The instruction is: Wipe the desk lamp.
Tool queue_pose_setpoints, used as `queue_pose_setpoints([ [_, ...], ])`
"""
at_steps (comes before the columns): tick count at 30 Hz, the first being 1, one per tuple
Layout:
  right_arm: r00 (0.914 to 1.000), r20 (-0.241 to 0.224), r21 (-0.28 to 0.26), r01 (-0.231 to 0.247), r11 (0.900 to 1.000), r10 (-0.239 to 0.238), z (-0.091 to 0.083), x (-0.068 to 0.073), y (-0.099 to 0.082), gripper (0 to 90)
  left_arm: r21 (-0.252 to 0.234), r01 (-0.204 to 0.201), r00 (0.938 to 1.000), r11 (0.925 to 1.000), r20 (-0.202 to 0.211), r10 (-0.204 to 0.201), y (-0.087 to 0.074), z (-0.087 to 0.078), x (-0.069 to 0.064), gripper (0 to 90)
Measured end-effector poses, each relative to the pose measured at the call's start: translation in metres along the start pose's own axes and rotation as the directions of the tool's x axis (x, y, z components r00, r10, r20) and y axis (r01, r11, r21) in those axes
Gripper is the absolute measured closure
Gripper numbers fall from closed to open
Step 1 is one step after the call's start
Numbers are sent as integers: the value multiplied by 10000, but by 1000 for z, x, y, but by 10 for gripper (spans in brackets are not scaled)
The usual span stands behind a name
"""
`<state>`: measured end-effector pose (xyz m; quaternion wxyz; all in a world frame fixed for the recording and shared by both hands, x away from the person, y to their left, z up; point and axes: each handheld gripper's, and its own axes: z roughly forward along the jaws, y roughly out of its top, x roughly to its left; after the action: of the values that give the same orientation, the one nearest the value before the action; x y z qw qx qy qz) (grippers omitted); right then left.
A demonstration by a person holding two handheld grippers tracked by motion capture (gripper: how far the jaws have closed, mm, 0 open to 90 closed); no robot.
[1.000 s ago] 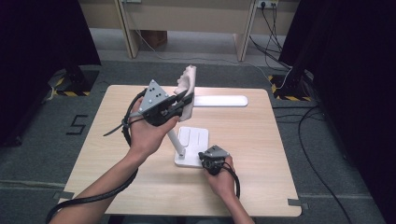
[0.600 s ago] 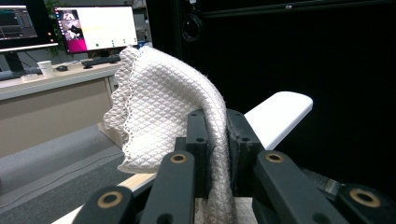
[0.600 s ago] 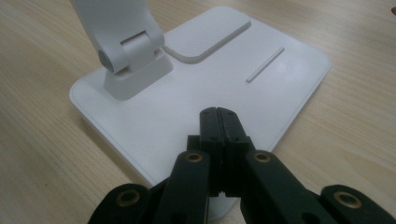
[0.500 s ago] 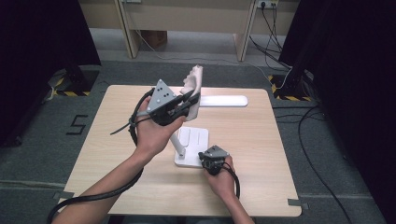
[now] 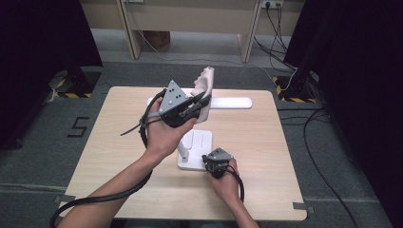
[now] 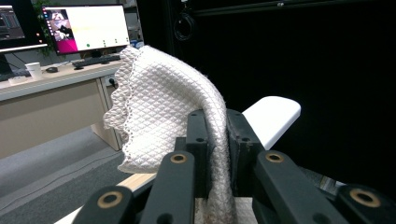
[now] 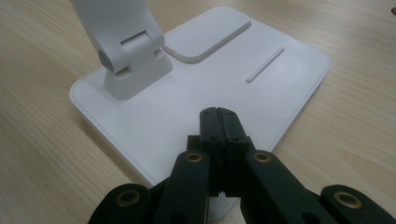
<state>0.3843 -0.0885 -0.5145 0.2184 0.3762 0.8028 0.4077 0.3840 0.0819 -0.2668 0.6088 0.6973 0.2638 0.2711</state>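
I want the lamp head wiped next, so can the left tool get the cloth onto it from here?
Probably yes: the left tool grips the white cloth right beside the lamp head, with nothing between them.

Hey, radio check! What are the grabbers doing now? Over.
Left gripper shut on white cloth, at lamp head. Right gripper shut, pressing lamp base. Nothing blocking.

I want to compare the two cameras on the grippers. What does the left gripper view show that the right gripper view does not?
Left gripper view: the left gripper shut on a white cloth, the lamp head behind it, a desk with a monitor farther off.

Right gripper view: the right gripper with jaws shut on nothing, pressing on the lamp base, near the hinge of the lamp arm.

Both: black jaws, parts of the white lamp, the wooden table.
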Motion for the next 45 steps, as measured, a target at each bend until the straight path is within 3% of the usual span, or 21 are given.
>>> queue_pose_setpoints([
  [21,10000,74,-10,67,10000,-67,0,1,0,900,5,82,9995,10000,317,-82,4,20,-15,810],
  [45,9999,83,-8,73,10000,-73,0,1,0,900,22,-86,9988,10000,477,85,6,36,-30,810],
])
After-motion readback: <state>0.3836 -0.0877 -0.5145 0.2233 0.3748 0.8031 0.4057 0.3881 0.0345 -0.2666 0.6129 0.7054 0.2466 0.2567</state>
